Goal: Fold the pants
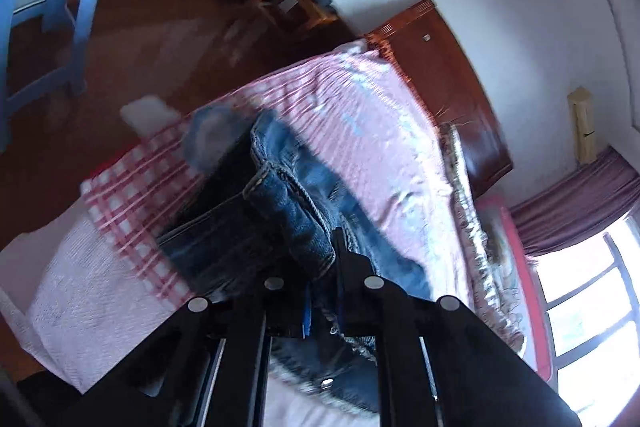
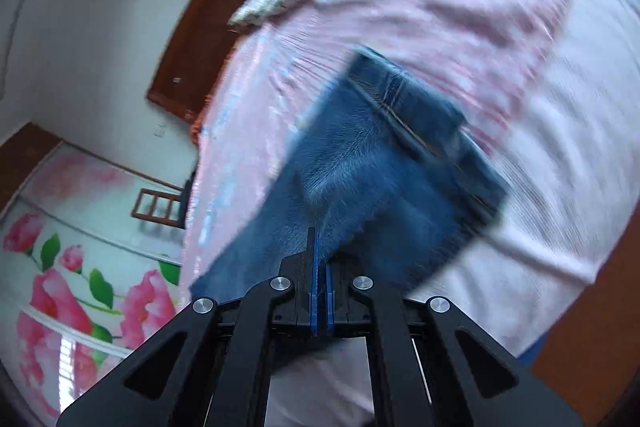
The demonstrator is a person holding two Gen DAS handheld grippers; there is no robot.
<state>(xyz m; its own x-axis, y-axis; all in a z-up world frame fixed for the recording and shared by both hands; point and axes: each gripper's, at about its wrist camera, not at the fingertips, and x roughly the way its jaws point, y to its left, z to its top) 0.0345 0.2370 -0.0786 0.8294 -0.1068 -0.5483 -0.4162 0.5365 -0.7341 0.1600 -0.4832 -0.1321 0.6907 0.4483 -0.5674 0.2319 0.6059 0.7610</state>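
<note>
Both grippers are clamped on the jeans (image 2: 384,163): the left gripper (image 1: 324,267) pinches a thick stitched band, the right gripper (image 2: 320,251) a thinner denim edge. Lifted partly off the pink bedspread (image 1: 360,115), the denim looks heavy, limp and grippy, so seams and hems seem the surest holds.
</note>
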